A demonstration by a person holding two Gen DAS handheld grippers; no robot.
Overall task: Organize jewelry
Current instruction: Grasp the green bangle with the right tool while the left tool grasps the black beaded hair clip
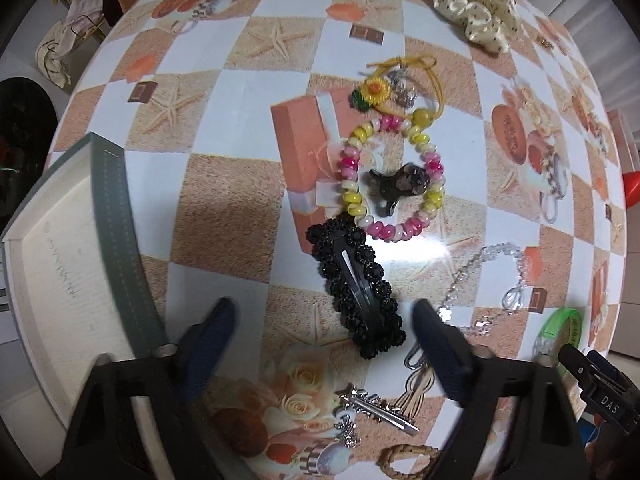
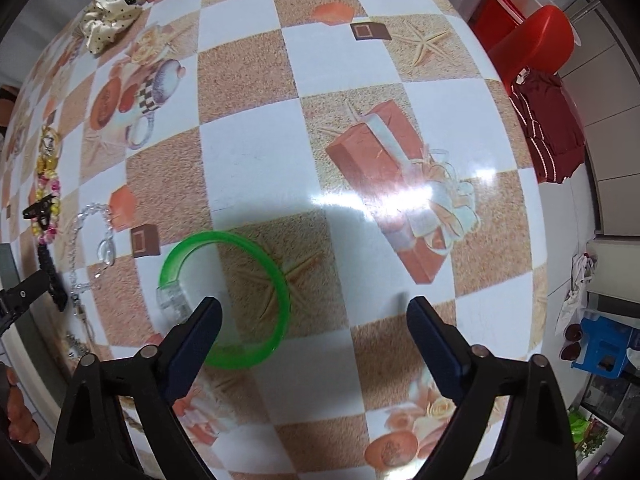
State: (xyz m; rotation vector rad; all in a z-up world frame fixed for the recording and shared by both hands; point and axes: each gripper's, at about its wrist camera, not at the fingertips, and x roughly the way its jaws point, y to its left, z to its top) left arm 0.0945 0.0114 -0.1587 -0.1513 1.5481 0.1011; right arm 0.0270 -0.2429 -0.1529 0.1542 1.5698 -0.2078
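Left wrist view: left tongs [image 1: 324, 312] spread wide, nothing between them, hovering over the table [image 1: 224, 216] with its checkered print of starfish, roses and gift boxes. Just ahead, a black beaded hair clip [image 1: 356, 296] lying flat, its far end touching a pink-and-yellow bead bracelet [image 1: 394, 172]. Inside that bracelet's ring, a dark claw clip [image 1: 396, 188]. Beyond it, a yellow cord with a sunflower charm [image 1: 376, 92]. At the far edge, a cream polka-dot scrunchie [image 1: 476, 12]. To the right, a clear crystal chain [image 1: 480, 276] and part of a green bangle [image 1: 560, 328]. Near the camera, a silver hair pin [image 1: 380, 408] and a woven ring [image 1: 404, 456]. At left, an open white box with grey rim [image 1: 116, 216], its visible interior bare. At lower right, part of the other tool, printed "DAS".

Right wrist view: right tongs [image 2: 314, 308] likewise wide apart and gripping nothing. Left fingertip [image 2: 208, 312] overlapping the green bangle [image 2: 276, 280] with its clear clasp block; contact impossible to judge. At the left edge, crystal chain [image 2: 88, 240], bead bracelet [image 2: 50, 200] and scrunchie [image 2: 108, 20]. Off the table at right, a red chair [image 2: 536, 40] with dark red cloth.
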